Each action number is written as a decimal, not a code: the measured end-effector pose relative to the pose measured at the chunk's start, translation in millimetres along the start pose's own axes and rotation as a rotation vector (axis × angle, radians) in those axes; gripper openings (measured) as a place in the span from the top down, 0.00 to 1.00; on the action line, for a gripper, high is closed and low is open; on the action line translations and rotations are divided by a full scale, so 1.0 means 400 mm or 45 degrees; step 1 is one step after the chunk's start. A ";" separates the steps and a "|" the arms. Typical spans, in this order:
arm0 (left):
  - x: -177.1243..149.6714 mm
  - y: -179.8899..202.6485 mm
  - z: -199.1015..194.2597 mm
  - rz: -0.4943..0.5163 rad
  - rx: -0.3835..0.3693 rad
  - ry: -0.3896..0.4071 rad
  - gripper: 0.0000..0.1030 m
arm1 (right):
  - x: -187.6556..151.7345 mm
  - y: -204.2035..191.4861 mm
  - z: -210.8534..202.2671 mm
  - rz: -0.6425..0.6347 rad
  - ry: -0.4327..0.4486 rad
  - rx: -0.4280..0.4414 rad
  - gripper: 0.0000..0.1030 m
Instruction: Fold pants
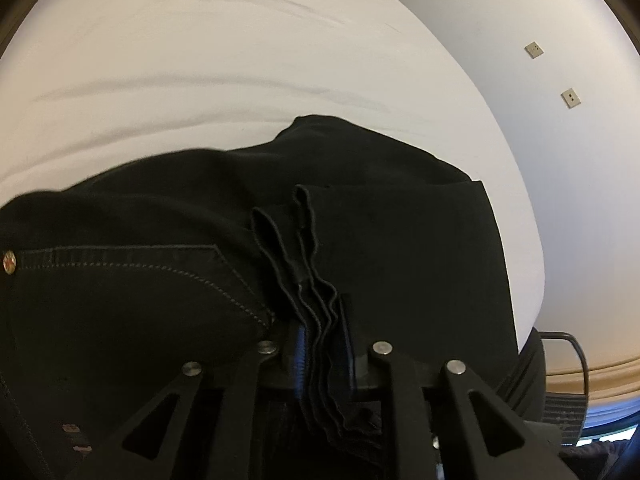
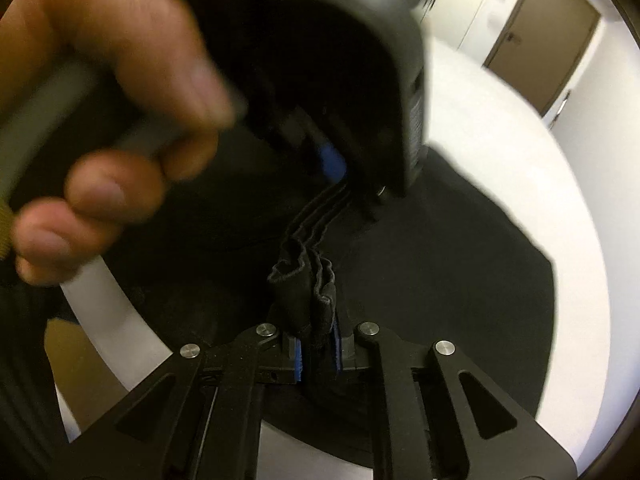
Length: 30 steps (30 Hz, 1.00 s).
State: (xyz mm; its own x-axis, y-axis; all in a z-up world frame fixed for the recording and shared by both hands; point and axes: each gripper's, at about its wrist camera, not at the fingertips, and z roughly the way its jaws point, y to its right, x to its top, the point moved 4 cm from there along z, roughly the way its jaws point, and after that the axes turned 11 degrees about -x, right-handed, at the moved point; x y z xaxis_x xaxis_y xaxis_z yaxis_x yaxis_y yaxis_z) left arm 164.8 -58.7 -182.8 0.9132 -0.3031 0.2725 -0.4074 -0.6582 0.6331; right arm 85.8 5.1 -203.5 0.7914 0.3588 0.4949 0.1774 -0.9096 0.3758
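Black pants (image 1: 160,240) lie on a white table (image 1: 240,60), partly folded, with a stitched pocket at the left. My left gripper (image 1: 324,344) is shut on several stacked layers of the pants' hem edge. In the right wrist view my right gripper (image 2: 318,340) is shut on the same bunched hem of the pants (image 2: 460,280). The left gripper (image 2: 336,168), held by a blurred hand (image 2: 120,100), shows just beyond, clamping the same edge. The hem runs taut between the two grippers above the table.
The white table (image 2: 520,140) curves away to its edge at the right. A white wall with two small sockets (image 1: 534,50) stands behind. A brown door (image 2: 548,32) is at the far right. A dark chair frame (image 1: 576,360) sits by the table edge.
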 end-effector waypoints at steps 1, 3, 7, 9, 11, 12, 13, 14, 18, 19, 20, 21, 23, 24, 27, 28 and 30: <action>0.000 -0.001 -0.006 -0.004 0.001 0.010 0.73 | 0.001 0.013 0.000 0.033 0.002 0.040 0.84; 0.001 0.004 -0.036 0.010 0.041 0.058 0.61 | 0.007 0.041 -0.015 0.112 -0.011 0.161 0.65; 0.016 0.011 -0.134 0.058 0.253 0.218 0.31 | -0.029 0.138 -0.106 0.328 0.050 0.393 0.40; 0.015 0.041 -0.167 0.084 0.274 0.289 0.31 | -0.048 0.222 -0.126 0.491 0.056 0.556 0.40; -0.001 0.098 -0.174 0.171 0.305 0.340 0.31 | -0.074 0.341 -0.116 0.669 0.053 0.735 0.40; -0.010 0.125 -0.161 0.212 0.309 0.342 0.31 | -0.092 0.398 -0.089 0.732 0.055 0.795 0.43; -0.027 0.150 -0.143 0.258 0.313 0.333 0.31 | -0.093 0.454 -0.058 0.803 0.064 0.851 0.49; -0.046 0.158 -0.132 0.287 0.309 0.314 0.31 | -0.082 0.494 -0.019 0.854 0.069 0.884 0.52; -0.106 0.146 -0.005 0.286 0.336 0.164 0.31 | -0.073 0.672 0.150 1.022 0.028 1.047 0.58; -0.122 0.120 0.020 0.236 0.341 0.133 0.34 | -0.065 0.691 0.190 1.035 0.016 1.078 0.58; -0.136 0.106 0.028 0.221 0.343 0.145 0.35 | -0.069 0.711 0.237 1.047 0.007 1.089 0.58; -0.144 0.107 0.027 0.237 0.348 0.169 0.34 | -0.063 0.722 0.292 1.061 -0.019 1.099 0.58; -0.157 0.112 0.034 0.265 0.395 0.161 0.34 | -0.051 0.731 0.401 1.082 -0.100 1.105 0.58; -0.159 0.114 0.036 0.270 0.409 0.159 0.34 | -0.059 0.737 0.457 1.091 -0.146 1.087 0.59; -0.160 0.114 0.050 0.249 0.420 0.171 0.34 | -0.088 0.734 0.522 1.136 -0.188 1.099 0.71; -0.161 0.114 0.052 0.243 0.421 0.177 0.33 | -0.101 0.727 0.517 1.148 -0.168 1.119 0.71; -0.165 0.115 0.055 0.245 0.431 0.180 0.33 | -0.141 0.694 0.473 1.112 -0.174 1.138 0.71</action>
State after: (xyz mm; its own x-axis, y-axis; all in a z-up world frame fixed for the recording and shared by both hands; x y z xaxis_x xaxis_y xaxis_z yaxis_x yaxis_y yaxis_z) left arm 85.6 -84.2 -187.5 0.8029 -0.3609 0.4745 -0.5307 -0.7952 0.2933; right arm 201.0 -307.1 -275.4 0.8888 -0.4098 0.2050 -0.1444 -0.6752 -0.7234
